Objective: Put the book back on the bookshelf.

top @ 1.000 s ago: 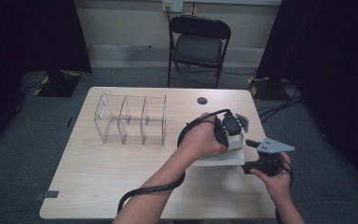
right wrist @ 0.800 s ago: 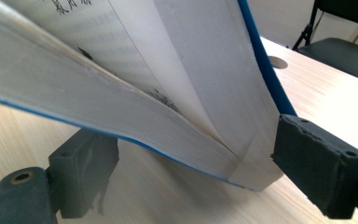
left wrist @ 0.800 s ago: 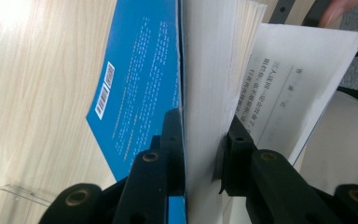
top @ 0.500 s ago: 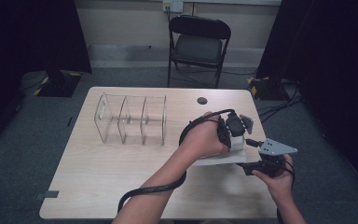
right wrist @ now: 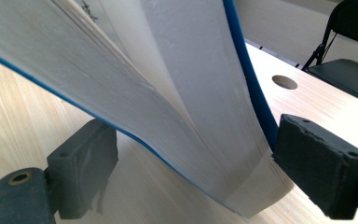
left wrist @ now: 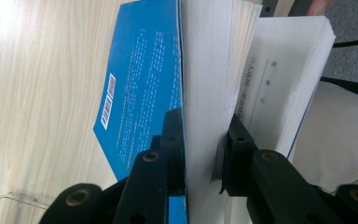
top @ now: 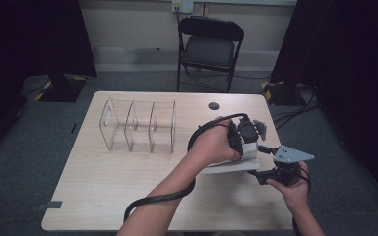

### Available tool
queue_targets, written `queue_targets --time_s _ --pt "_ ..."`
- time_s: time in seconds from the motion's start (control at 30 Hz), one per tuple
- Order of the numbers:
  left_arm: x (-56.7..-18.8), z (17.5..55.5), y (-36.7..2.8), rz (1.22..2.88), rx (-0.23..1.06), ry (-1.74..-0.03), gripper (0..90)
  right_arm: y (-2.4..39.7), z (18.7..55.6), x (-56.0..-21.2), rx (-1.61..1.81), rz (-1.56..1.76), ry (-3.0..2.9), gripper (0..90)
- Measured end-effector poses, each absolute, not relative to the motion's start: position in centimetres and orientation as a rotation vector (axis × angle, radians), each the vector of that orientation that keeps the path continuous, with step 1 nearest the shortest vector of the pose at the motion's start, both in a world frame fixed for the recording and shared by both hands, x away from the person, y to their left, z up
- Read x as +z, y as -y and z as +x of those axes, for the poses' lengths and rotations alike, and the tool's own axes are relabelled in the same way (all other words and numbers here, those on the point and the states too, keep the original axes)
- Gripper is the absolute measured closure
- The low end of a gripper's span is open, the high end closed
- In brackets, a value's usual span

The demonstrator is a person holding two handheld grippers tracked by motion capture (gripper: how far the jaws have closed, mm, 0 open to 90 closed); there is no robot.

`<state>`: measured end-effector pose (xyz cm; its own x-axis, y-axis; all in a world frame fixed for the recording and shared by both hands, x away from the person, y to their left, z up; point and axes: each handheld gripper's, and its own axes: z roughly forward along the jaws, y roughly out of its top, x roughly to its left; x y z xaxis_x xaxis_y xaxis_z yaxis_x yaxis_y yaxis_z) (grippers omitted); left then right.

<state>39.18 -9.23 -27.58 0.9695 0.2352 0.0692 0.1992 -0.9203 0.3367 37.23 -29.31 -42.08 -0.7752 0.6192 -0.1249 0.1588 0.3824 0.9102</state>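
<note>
A thick book (top: 226, 167) with a blue cover (left wrist: 144, 70) lies at the right of the table, its pages fanned apart. My left gripper (top: 244, 153) reaches down onto it from above and, in the left gripper view, is shut (left wrist: 205, 126) on a bundle of pages plus the blue cover. My right gripper (top: 262, 176) sits at the book's right edge. In the right gripper view its jaws (right wrist: 196, 154) stand wide with the book's corner (right wrist: 191, 70) between them; the right pad (right wrist: 321, 163) touches the cover, the left pad (right wrist: 84, 158) stands clear of it.
A clear acrylic organiser (top: 138, 125) with three compartments stands left of centre on the wooden table (top: 103, 182). A round cable hole (top: 213, 105) is near the far edge. A black folding chair (top: 209, 46) stands behind the table. The left gripper's cable (top: 157, 199) trails over the front.
</note>
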Motion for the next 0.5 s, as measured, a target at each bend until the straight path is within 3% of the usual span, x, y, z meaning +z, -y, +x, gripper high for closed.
queue_targets --time_s 0.5 --pt "-27.73 39.02 9.66 2.778 0.163 -0.287 74.7 29.43 36.77 -41.94 1.375 0.678 -2.195 12.9"
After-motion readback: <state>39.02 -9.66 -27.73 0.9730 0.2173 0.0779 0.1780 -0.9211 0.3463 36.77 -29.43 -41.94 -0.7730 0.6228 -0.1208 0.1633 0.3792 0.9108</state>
